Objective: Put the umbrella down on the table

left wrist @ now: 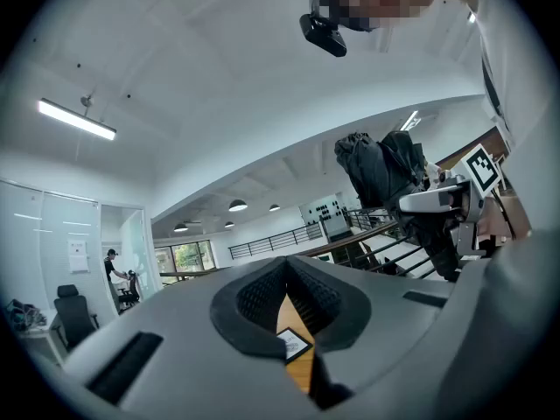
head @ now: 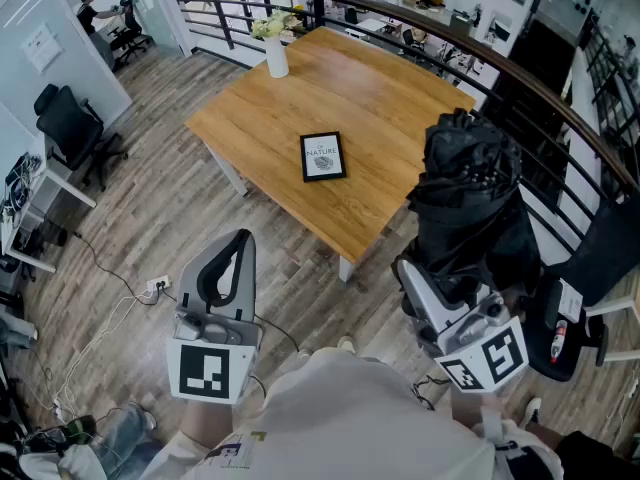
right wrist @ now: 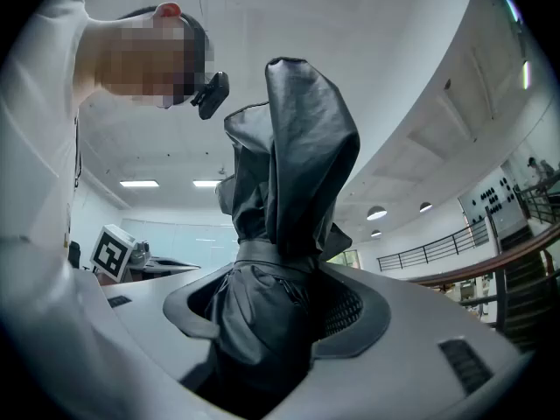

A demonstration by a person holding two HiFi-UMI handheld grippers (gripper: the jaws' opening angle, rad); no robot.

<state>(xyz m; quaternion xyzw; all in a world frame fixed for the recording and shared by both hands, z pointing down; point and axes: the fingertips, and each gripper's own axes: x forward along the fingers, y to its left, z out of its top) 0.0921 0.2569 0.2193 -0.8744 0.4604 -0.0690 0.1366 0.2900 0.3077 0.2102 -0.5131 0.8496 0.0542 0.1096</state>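
Right, my right gripper [head: 445, 286] has its jaws spread wide and clamped on the lower end of the folded black umbrella [head: 470, 193]. The umbrella stands up out of the gripper, bunched and clear of the counter [head: 390, 98]. The counter's near corner sits just ahead and to the left of that gripper. My left gripper [head: 238, 253] has its jaws closed together on nothing, and a framed picture [head: 323, 156] lies ahead of it on the counter.

1. Head view: high, steeply down onto table [head: 400, 108], framed print [head: 323, 156], floor.
2. Left gripper view: low behind its jaws, level, facing the table; shares that framed print [left wrist: 291, 344].
3. Right gripper view: tilted upward toward ceiling; umbrella [right wrist: 289, 234] very close.
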